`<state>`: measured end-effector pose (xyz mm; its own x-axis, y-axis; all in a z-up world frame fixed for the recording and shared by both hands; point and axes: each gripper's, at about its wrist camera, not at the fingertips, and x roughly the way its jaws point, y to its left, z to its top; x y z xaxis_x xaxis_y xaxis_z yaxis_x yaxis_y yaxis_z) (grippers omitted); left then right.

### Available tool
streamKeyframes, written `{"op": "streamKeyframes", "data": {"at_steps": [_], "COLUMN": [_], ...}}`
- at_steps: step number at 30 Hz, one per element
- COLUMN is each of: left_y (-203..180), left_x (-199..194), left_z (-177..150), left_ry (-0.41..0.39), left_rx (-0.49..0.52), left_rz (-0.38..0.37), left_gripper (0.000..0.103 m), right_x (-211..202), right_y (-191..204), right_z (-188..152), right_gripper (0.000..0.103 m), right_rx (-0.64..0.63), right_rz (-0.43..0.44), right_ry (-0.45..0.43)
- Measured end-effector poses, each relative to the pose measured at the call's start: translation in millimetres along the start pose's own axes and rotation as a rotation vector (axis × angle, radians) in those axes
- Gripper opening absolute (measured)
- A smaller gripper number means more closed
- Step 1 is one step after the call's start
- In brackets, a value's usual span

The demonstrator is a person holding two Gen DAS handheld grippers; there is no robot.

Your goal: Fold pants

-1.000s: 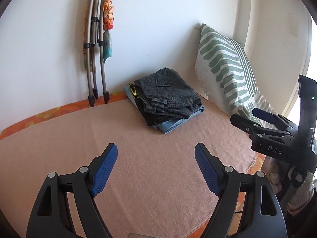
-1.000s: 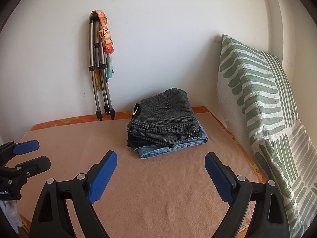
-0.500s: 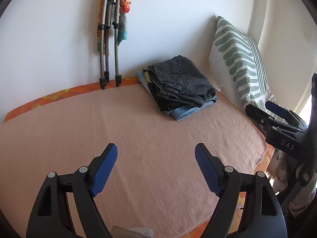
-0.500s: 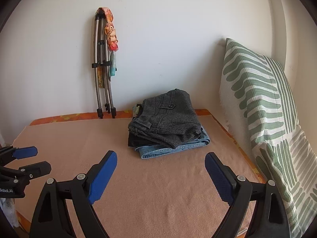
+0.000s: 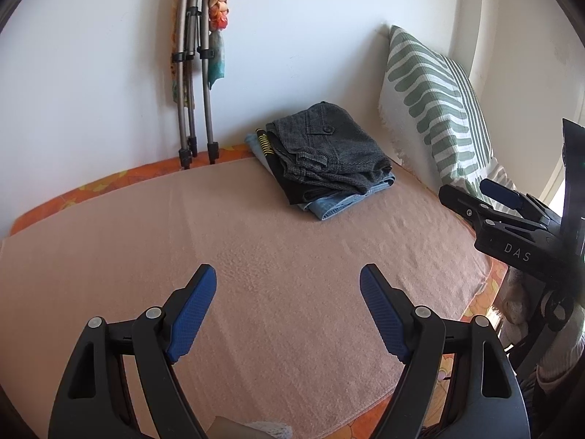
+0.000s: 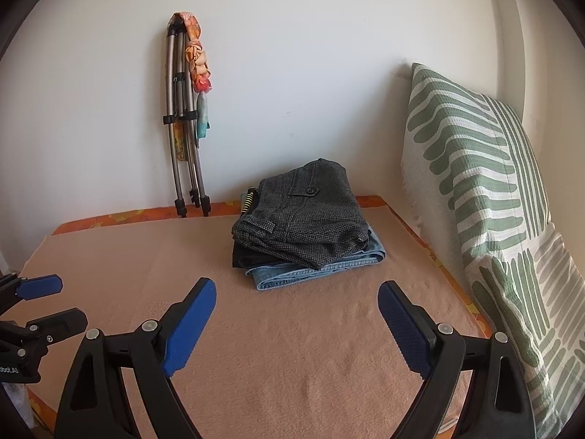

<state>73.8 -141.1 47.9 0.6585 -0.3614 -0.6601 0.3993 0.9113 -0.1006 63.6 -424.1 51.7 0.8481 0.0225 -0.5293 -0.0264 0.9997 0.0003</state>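
The folded pants [image 5: 329, 146] [image 6: 303, 219] lie in a stack at the far side of the bed [image 5: 256, 256] [image 6: 292, 329], close to the wall. On top is a dark grey checked pair with a buttoned pocket flap; under it a black piece with a yellow-striped edge, and blue jeans [image 5: 343, 203] [image 6: 318, 269] at the bottom. The stack carries no writing I can read.

From my left claw [image 5: 288, 311] the stack sits at about 12 to 1 o'clock, well apart, with bare pink blanket between. From my right claw [image 6: 297, 322] it lies at about 12 o'clock, nearer but not touching. Both claws stand with their blue pads spread wide and nothing between them.

In the left wrist view my right claw [image 5: 486, 197] shows at 3 o'clock, its black body marked "DAS". In the right wrist view my left claw [image 6: 47, 300] shows at 9 o'clock, with letters on its body that are cut off at the frame edge; I cannot read them fully.

A green and white striped pillow [image 5: 435, 109] [image 6: 482, 183] leans upright at 2 o'clock of the stack, just beside it. At 10 o'clock a folded metal frame [image 5: 193, 73] [image 6: 182, 128] with coloured cloth tied on it leans against the white wall. An orange patterned sheet [image 5: 109, 183] [image 6: 109, 217] shows around the blanket's edge.
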Motion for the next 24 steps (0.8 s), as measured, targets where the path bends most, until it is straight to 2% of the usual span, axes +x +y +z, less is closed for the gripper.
{"op": "streamKeyframes", "data": {"at_steps": [24], "left_y": [-0.6], "left_x": [-5.0], "left_z": [-1.0], "left_ry": [0.002], "left_rx": [0.002], "left_rz": [-0.016], "left_gripper": [0.081], "right_x": [0.7], "right_y": [1.1], "right_z": [-3.6], "right_gripper": [0.092], "right_rx": [-0.005], "right_rz": [0.000], "right_ry": [0.005]}}
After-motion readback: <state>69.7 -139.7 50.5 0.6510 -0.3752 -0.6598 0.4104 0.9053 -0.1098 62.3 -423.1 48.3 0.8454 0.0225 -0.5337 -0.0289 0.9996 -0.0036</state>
